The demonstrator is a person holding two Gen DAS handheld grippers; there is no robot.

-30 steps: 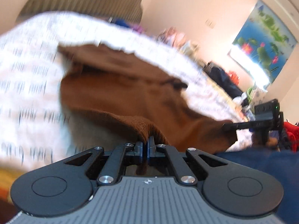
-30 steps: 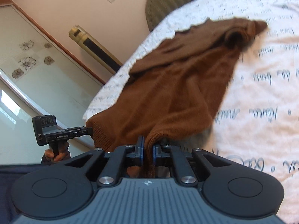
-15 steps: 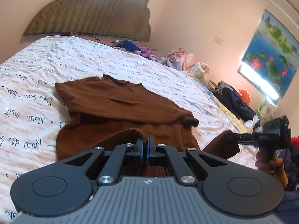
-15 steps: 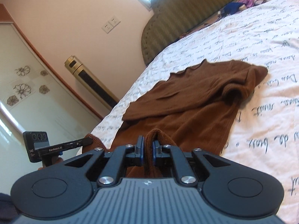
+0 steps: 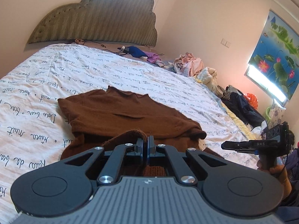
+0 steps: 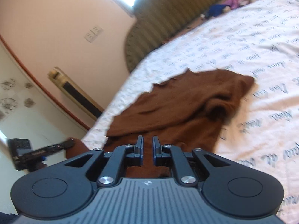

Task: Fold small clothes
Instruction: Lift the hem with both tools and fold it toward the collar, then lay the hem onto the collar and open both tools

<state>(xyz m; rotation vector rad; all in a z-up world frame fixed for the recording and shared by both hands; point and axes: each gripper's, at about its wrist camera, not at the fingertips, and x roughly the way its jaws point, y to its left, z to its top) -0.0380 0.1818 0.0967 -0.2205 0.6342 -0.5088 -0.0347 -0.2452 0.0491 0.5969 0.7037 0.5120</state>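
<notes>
Two grippers at the near hem of a brown sweater on the bed

The sweater (image 5: 119,115) lies on the bed cover (image 5: 37,85), sleeves already folded in. The left gripper (image 5: 145,143) has its jaws pressed together, pinching the hem, probably to carry it toward the collar. The right gripper (image 6: 148,144) stands slightly parted over the cloth, apparently gripping nothing.

Bare white bedspread (image 5: 130,78) ahead of and left of the left gripper (image 5: 145,141), brown top (image 5: 121,113) directly in front, clothes pile (image 5: 188,65) far right, headboard (image 5: 101,20) beyond
</notes>
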